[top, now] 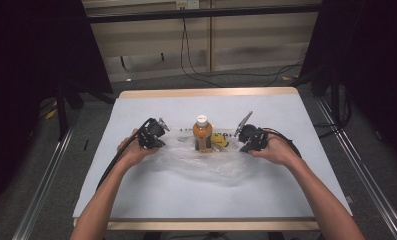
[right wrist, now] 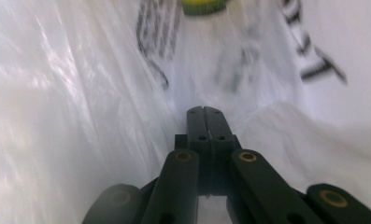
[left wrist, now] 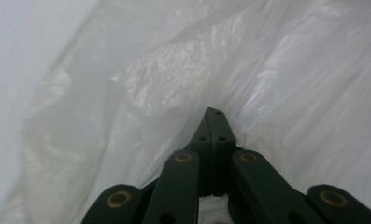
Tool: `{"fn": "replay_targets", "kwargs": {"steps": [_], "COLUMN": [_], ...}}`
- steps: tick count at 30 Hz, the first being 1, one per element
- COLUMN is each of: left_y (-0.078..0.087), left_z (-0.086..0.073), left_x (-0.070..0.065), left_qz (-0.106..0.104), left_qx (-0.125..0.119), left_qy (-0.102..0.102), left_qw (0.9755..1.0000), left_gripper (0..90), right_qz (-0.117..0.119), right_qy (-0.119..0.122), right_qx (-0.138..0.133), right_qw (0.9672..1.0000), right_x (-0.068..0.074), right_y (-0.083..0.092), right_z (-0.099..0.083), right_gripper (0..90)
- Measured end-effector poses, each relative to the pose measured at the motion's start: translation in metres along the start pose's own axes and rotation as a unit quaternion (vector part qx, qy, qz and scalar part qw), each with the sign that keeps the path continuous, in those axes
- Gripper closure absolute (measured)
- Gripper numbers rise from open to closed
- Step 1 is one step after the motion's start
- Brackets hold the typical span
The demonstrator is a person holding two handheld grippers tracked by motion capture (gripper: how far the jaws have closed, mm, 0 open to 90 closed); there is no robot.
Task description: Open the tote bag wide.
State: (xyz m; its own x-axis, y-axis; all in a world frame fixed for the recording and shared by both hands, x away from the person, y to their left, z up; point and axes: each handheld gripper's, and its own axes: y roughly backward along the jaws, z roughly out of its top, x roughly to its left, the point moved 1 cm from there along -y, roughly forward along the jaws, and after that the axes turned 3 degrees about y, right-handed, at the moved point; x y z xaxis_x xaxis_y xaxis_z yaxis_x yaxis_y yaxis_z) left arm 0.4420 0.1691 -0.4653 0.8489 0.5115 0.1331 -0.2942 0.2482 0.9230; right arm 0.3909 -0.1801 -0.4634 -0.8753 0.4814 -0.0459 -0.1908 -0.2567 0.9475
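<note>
We see the left gripper (left wrist: 214,122) and right gripper (right wrist: 206,119) clamped on the plastic bag (top: 206,162) mid-frame. Uneven pulling (our guess) could topple the upright orange bottle (top: 202,134).

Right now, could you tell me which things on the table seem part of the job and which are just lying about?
In use, as far as I can judge:
- left gripper, shut on the plastic bag
- right gripper, shut on the same bag
- orange bottle standing at the bag

Lying about:
- yellow item beside the bottle, too small to identify
</note>
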Motion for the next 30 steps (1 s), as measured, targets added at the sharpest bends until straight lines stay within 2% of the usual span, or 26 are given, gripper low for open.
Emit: {"fn": "replay_targets", "kwargs": {"steps": [1, 2, 4, 5, 7, 8, 9, 11, 12, 13, 16, 17, 19, 21, 22, 23, 24, 26, 27, 28, 30], "left_y": [0.001, 0.001, 0.003, 0.003, 0.004, 0.004, 0.005, 0.005, 0.005, 0.004, 0.005, 0.004, 0.005, 0.005, 0.004, 0.004, 0.005, 0.004, 0.004, 0.005, 0.006], "left_z": [-0.002, -0.004, -0.007, -0.009, -0.011, -0.011, -0.011, -0.012, -0.011, -0.011, -0.01, -0.01, -0.01, -0.012, -0.012, -0.012, -0.012, -0.014, -0.014, -0.014, -0.015], "left_x": [0.0, 0.001, 0.004, 0.004, 0.006, 0.008, 0.008, 0.007, 0.007, 0.006, 0.006, 0.005, 0.007, 0.007, 0.005, 0.005, 0.006, 0.008, 0.008, 0.009, 0.007], "left_qz": [0.004, 0.006, 0.003, 0.0, 0.0, -0.001, -0.002, 0.002, 0.003, 0.007, 0.008, 0.006, 0.004, 0.0, 0.007, 0.007, 0.002, -0.004, -0.005, -0.007, -0.011], "left_qx": [0.0, 0.002, 0.005, -0.003, 0.004, 0.009, 0.011, 0.012, 0.016, 0.012, 0.019, 0.015, 0.018, 0.017, 0.013, 0.014, 0.015, -0.002, -0.006, -0.004, -0.01], "left_qy": [0.0, -0.005, -0.004, 0.004, 0.001, -0.007, -0.011, -0.011, -0.02, -0.016, -0.022, -0.017, -0.019, -0.006, -0.006, -0.007, -0.001, 0.012, 0.016, 0.006, 0.008], "left_qw": [1.0, 1.0, 1.0, 1.0, 1.0, 0.9999, 0.9999, 0.9999, 0.9997, 0.9998, 0.9995, 0.9997, 0.9996, 0.9998, 0.9999, 0.9999, 0.9999, 0.9999, 0.9998, 1.0, 0.9999], "left_gripper": [90.0, 90.0, 90.0, 90.0, 90.0, 90.0, 90.0, 90.0, 90.0, 90.0, 90.0, 90.0, 90.0, 90.0, 90.0, 90.0, 90.0, 90.0, 90.0, 90.0, 90.0], "right_qz": [0.0, 0.0, -0.004, -0.004, -0.008, -0.009, -0.01, -0.018, -0.018, -0.019, -0.021, -0.025, -0.031, -0.028, -0.029, -0.038, -0.044, -0.044, -0.042, -0.042, -0.036], "right_qy": [0.008, 0.008, 0.008, 0.018, 0.018, 0.025, 0.021, 0.025, 0.025, 0.022, 0.026, 0.031, 0.03, 0.023, 0.025, 0.031, 0.026, 0.028, 0.017, 0.017, 0.012], "right_qx": [0.011, 0.011, 0.017, 0.02, 0.032, 0.037, 0.042, 0.048, 0.048, 0.045, 0.047, 0.052, 0.059, 0.059, 0.062, 0.063, 0.064, 0.061, 0.047, 0.047, 0.029], "right_qw": [0.9999, 0.9999, 0.9998, 0.9996, 0.9993, 0.9989, 0.9989, 0.9984, 0.9984, 0.9986, 0.9983, 0.9978, 0.9974, 0.9976, 0.9973, 0.9968, 0.9966, 0.9968, 0.9979, 0.9979, 0.9989], "right_x": [-0.001, -0.001, -0.001, -0.003, -0.004, -0.005, -0.006, -0.008, -0.008, -0.008, -0.007, -0.006, -0.004, -0.004, -0.004, -0.002, 0.0, -0.001, -0.002, -0.002, -0.004], "right_y": [0.002, 0.002, 0.004, 0.005, 0.007, 0.008, 0.01, 0.014, 0.014, 0.015, 0.016, 0.016, 0.017, 0.017, 0.019, 0.018, 0.018, 0.018, 0.018, 0.018, 0.019], "right_z": [-0.004, -0.004, -0.008, -0.01, -0.016, -0.02, -0.024, -0.035, -0.035, -0.038, -0.042, -0.042, -0.043, -0.045, -0.047, -0.047, -0.047, -0.047, -0.049, -0.049, -0.05], "right_gripper": [90.0, 90.0, 90.0, 90.0, 90.0, 90.0, 90.0, 90.0, 90.0, 90.0, 90.0, 90.0, 90.0, 90.0, 90.0, 90.0, 90.0, 90.0, 90.0, 90.0, 90.0]}}
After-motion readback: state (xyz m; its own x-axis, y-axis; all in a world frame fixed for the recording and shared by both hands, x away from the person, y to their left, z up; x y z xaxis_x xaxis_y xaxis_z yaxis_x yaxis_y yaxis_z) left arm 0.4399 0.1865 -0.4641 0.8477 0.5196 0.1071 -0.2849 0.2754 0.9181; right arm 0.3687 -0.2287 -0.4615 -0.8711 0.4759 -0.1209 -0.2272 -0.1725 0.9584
